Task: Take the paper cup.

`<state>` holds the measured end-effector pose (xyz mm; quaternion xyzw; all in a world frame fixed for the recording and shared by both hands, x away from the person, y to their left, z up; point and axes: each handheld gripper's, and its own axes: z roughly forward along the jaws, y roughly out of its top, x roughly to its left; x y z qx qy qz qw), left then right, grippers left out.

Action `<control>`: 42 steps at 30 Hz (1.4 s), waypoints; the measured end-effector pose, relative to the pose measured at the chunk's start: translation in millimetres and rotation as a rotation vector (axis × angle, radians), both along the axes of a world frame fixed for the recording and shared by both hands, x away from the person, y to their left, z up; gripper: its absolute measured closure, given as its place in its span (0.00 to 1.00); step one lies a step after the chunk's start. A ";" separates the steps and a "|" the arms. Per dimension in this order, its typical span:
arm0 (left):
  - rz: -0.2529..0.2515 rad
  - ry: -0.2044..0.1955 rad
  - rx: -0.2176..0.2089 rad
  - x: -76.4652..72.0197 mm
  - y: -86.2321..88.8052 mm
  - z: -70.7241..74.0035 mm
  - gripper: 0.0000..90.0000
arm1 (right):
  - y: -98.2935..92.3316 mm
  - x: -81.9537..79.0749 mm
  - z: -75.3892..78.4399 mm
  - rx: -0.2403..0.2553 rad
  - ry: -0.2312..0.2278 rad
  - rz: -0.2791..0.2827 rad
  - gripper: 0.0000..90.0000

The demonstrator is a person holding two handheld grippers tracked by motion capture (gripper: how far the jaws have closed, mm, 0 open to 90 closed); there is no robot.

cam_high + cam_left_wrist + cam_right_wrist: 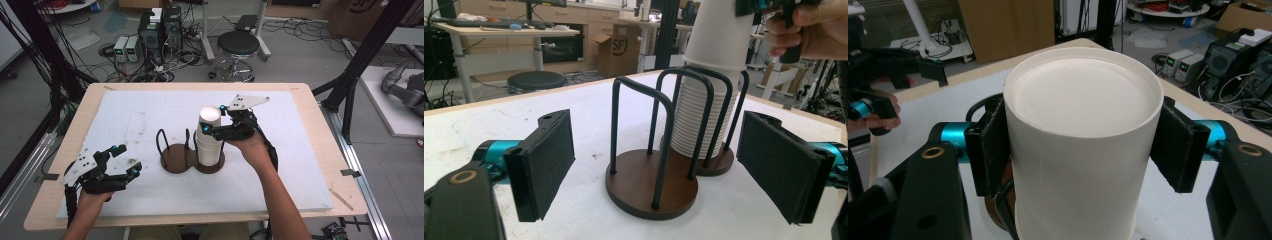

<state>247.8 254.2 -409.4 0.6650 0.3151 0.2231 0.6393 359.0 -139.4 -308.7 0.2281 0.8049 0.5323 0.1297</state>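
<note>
A tall stack of upturned white paper cups [209, 150] stands in the right-hand loop of a black wire holder on two joined brown round bases [175, 159]. My right gripper [213, 120] is shut on the top cup [210, 114] from the right; in the right gripper view both pads [993, 145] press on that cup's [1083, 100] sides, just under its flat bottom. The left loop [649, 125] is empty. My left gripper [129, 160] rests open near the table's front left and faces the holder. Nothing is between its wide-apart jaws [659, 170]; the stack [696, 125] stands beyond them.
The holder stands mid-table on a white foam sheet [140, 115] that covers a wooden tabletop [310, 105]. Beyond the far edge are a black stool [238, 45], electronics boxes [160, 30] and cables on the floor. Black frame posts [360, 55] flank the table.
</note>
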 end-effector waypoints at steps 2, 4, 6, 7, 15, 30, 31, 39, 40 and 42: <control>-0.002 0.000 0.000 -0.1 0.1 0.2 0.17 | -0.5 -0.1 6.1 0.010 -0.006 0.001 0.36; -0.005 -0.001 -0.002 -0.3 0.0 0.3 0.17 | -1.2 -1.1 12.7 0.017 -0.008 0.001 0.36; -0.007 -0.003 -0.003 -0.5 -0.2 0.6 0.17 | -2.3 -2.4 19.4 0.019 -0.004 -0.009 0.36; -0.010 -0.004 -0.001 -0.6 0.0 0.8 0.17 | -3.0 -3.1 22.6 0.026 -0.005 -0.008 0.37; -0.015 -0.007 -0.004 -1.4 -1.5 1.5 0.17 | -13.3 -12.4 45.9 0.084 -0.031 0.003 0.38; -0.033 -0.010 -0.005 -1.4 -5.8 1.7 0.17 | -46.5 -39.8 79.8 0.177 -0.096 0.015 0.39; -0.033 -0.009 -0.001 -1.6 -5.9 1.8 0.17 | -50.5 -43.9 80.6 0.175 -0.099 0.015 0.39; -0.055 -0.013 0.005 -2.6 -12.9 1.6 0.17 | -76.9 -72.1 65.9 0.150 -0.100 0.019 0.40; -0.059 -0.012 0.006 -2.8 -13.7 1.4 0.17 | -80.9 -75.4 62.6 0.156 -0.098 0.019 0.40; -0.061 -0.012 0.008 -3.4 -15.2 1.4 0.17 | -87.8 -81.1 55.0 0.169 -0.089 0.019 0.40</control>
